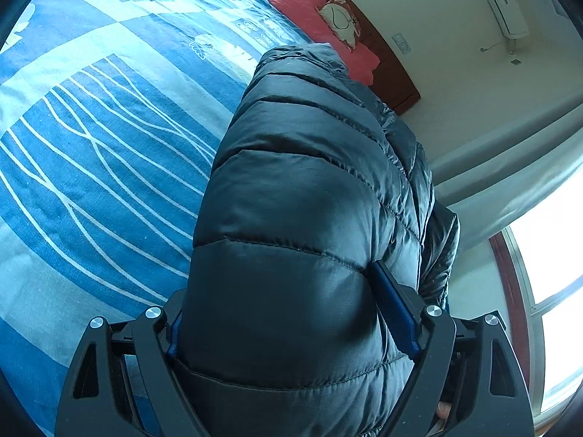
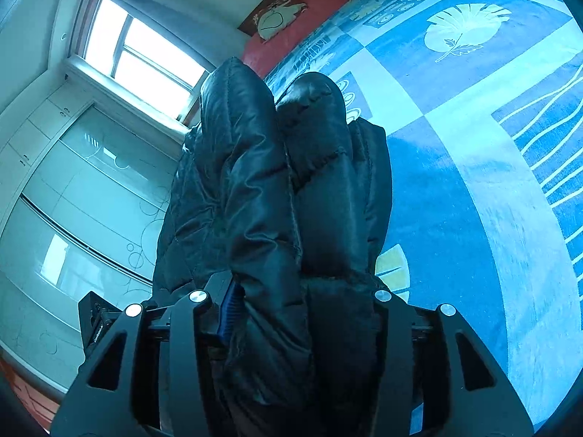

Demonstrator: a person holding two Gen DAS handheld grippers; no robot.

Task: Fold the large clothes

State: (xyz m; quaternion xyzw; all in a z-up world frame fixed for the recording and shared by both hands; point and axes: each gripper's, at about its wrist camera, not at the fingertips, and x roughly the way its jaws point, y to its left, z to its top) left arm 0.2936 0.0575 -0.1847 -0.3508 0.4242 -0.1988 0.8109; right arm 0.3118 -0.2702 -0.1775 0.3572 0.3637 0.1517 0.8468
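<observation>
A dark quilted puffer jacket point(image 1: 298, 182) fills the middle of the left wrist view, bulging up between the jaws of my left gripper point(image 1: 280, 291). The blue pad point(image 1: 395, 309) on the right finger presses into its side, and the left finger is mostly buried by the fabric. In the right wrist view the same jacket point(image 2: 262, 182) is bunched into thick folds that run forward from my right gripper point(image 2: 302, 284). Its left blue pad point(image 2: 229, 309) lies against the fabric and the right finger is hidden under it. Both grippers hold the jacket over the bed.
A blue and white patterned bed cover point(image 1: 91, 145) point(image 2: 473, 145) spreads beneath the jacket. A red pillow point(image 1: 309, 11) point(image 2: 277, 51) and a dark wooden headboard point(image 1: 393, 73) lie at the far end. A bright window point(image 2: 138, 51) and pale wardrobe doors point(image 2: 73, 200) stand beside the bed.
</observation>
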